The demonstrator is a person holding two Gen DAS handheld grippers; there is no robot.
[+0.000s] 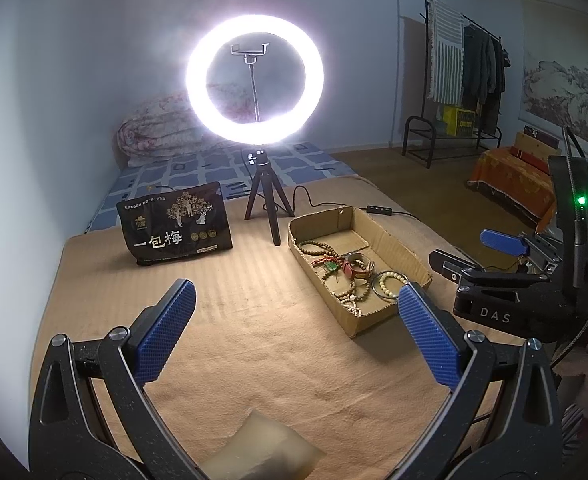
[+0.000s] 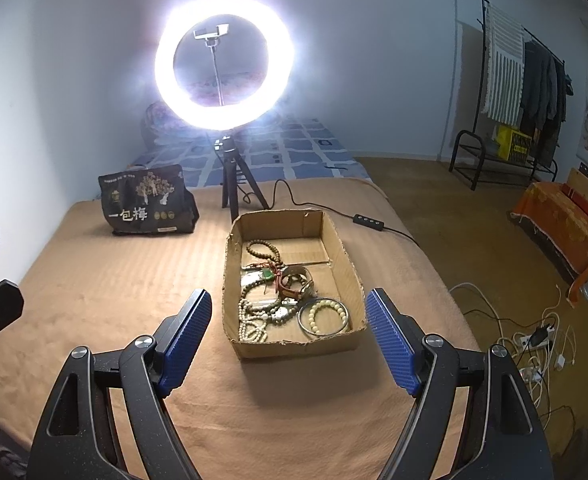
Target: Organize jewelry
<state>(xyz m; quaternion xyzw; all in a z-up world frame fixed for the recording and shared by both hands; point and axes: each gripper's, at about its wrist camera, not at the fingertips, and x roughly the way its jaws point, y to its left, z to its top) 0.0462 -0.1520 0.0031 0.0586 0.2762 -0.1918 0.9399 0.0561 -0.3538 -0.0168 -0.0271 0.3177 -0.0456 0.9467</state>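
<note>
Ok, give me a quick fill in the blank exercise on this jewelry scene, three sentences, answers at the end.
1. All the jewelry lies inside the open ____ box.
2. The cream bead bracelet lies inside a ____ bangle.
3. Both the left gripper and the right gripper are ____, holding nothing.
4. The black snack bag stands to the ____ of the ring light's tripod.

Answers: cardboard; silver; open; left

Matt corrugated cardboard box (image 2: 336, 240), wooden beads (image 2: 263, 250), shiny metal bangle (image 2: 322, 330), fuzzy cloth blanket (image 2: 93, 292).
</note>
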